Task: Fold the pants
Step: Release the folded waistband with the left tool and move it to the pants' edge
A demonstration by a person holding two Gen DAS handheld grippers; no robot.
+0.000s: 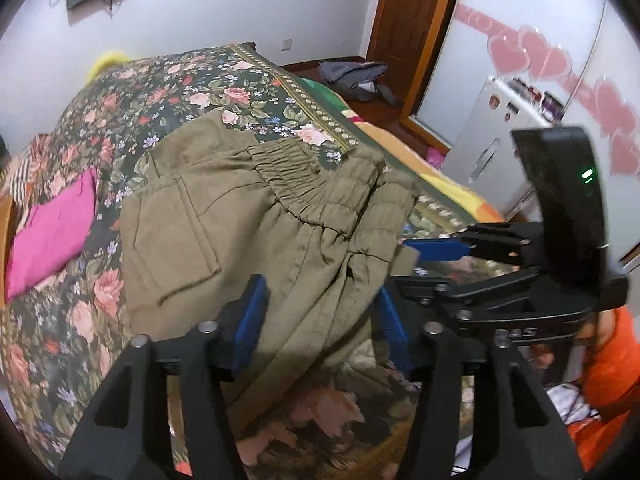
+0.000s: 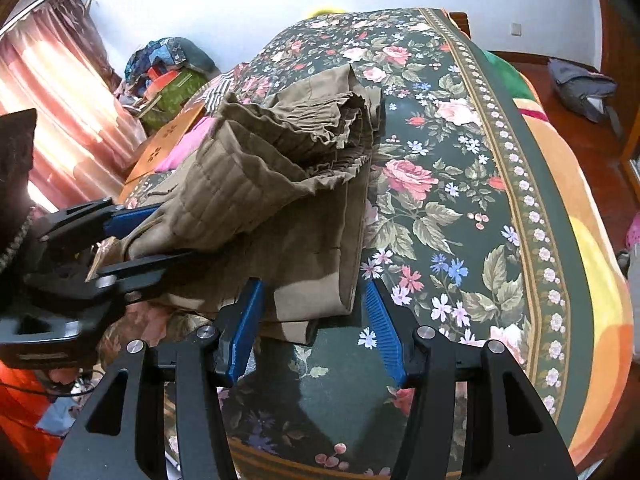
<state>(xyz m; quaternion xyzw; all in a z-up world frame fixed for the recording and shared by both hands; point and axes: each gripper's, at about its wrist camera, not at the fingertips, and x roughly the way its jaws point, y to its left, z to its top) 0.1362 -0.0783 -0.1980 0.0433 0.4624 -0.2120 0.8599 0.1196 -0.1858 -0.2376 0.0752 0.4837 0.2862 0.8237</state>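
Note:
Olive-green pants (image 1: 240, 220) lie folded in a bunched pile on the flowered bedspread (image 1: 160, 92), elastic waistband on top. My left gripper (image 1: 320, 320) stands open over their near side, with cloth lying loose between its blue pads. In the right wrist view the pants (image 2: 260, 184) reach down to my right gripper (image 2: 314, 320), which is open with the folded near edge between its fingertips. The left gripper (image 2: 144, 240) shows at the left of that view, cloth between its fingers. The right gripper (image 1: 416, 266) shows at the pile's right corner.
A magenta cloth (image 1: 52, 236) lies at the left of the bed beside a cardboard box (image 2: 160, 148). A grey bag (image 2: 580, 88) sits on the wooden floor past the bed's right edge. A white fridge (image 1: 492, 140) stands at the right. An orange sleeve (image 1: 612, 360) is close by.

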